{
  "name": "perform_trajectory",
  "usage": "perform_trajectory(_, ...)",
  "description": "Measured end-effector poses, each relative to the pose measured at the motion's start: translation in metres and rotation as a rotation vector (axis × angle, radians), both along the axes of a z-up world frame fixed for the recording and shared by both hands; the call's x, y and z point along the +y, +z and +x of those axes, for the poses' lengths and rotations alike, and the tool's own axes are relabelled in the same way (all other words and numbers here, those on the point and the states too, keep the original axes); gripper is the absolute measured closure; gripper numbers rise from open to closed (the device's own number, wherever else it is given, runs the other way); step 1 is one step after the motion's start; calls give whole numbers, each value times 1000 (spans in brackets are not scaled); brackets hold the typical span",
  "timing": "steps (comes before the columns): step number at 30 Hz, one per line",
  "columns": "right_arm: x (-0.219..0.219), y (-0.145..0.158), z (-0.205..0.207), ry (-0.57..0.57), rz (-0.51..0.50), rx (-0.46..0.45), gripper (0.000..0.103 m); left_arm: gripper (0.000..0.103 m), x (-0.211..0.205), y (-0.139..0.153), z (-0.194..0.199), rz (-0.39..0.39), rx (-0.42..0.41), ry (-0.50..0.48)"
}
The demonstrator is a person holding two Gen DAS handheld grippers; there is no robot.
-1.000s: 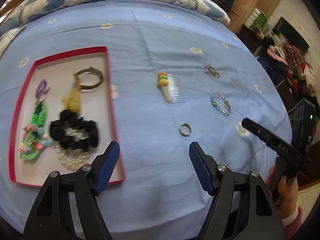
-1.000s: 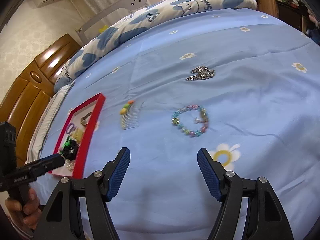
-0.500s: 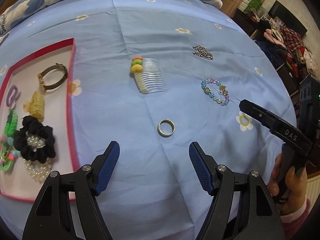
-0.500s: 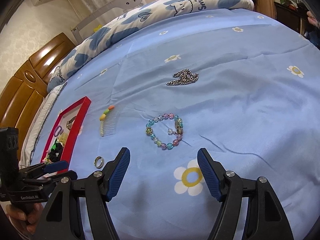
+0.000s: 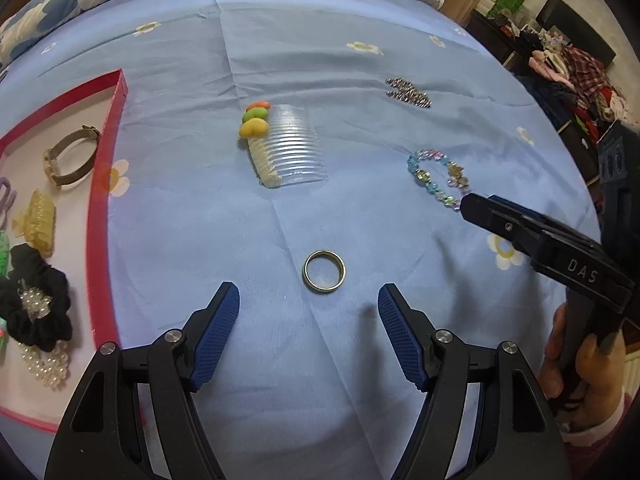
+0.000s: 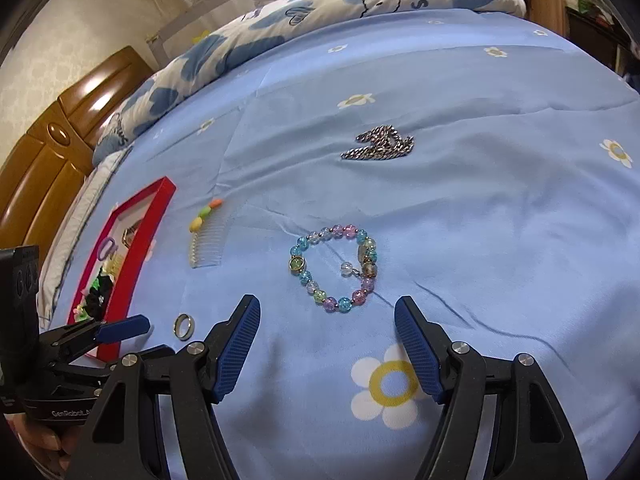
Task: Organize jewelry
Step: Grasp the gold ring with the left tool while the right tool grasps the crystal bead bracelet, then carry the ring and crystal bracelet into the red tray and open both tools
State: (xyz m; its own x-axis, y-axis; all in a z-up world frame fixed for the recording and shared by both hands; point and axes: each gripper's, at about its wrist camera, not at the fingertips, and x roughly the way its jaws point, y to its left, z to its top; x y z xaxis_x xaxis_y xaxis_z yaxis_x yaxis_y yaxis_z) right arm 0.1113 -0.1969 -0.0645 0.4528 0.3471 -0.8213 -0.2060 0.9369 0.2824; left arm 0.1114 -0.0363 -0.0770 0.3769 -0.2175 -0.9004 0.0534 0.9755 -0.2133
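A metal ring (image 5: 324, 276) lies on the blue bedspread just ahead of my open, empty left gripper (image 5: 309, 300); the ring also shows in the right wrist view (image 6: 184, 326). A pastel bead bracelet (image 6: 335, 267) lies just ahead of my open, empty right gripper (image 6: 327, 314) and shows in the left wrist view (image 5: 437, 178). A clear comb (image 5: 280, 146) with coloured beads and a silver chain (image 6: 378, 148) lie farther out. The red-rimmed tray (image 5: 105, 200) at the left holds a watch (image 5: 70, 156), a black scrunchie (image 5: 36, 300), pearls and clips.
The right gripper's body (image 5: 560, 256) and hand cross the left wrist view at the right. A blue-patterned pillow (image 6: 320, 12) and a wooden headboard (image 6: 60, 128) are at the bed's far end. Furniture with clothes (image 5: 572, 64) stands beyond the bed's right edge.
Both grippers moved forward and lower. The ring now sits just ahead of the left fingers and the bracelet just ahead of the right fingers. The tray slid leftward in view.
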Motion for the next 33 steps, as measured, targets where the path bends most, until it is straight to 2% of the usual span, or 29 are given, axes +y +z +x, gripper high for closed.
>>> perform_trajectory(6,2,-4,8,6,-8,4,31,33,-7,-4,4,43,-28,-23)
perform_trajectory(12,5,-9,13,9,-18,-5,31,49,-10,-8,6,81,-50,-37)
perform_trajectory(18,14,-16,20,28,-58,-25,30,81,-6,-8,7,64,-60,-31)
perform_trajectory(22,20,-18,20,43,-97,-37,30,82,-4,-8,7,48,-61,-30)
perform_trajectory(24,19,-18,19,36,-108,-41,35,82,-4,-7,6,43,-62,-31)
perform_trajectory(28,13,-17,18,9,-112,-40,70,82,-2,-5,3,29,-59,-29)
perform_trajectory(30,6,-17,18,-6,-79,-30,81,82,-1,-4,1,28,-59,-29)
perform_trajectory(33,-1,-15,15,-22,-35,-21,92,82,0,-3,-1,31,-54,-28)
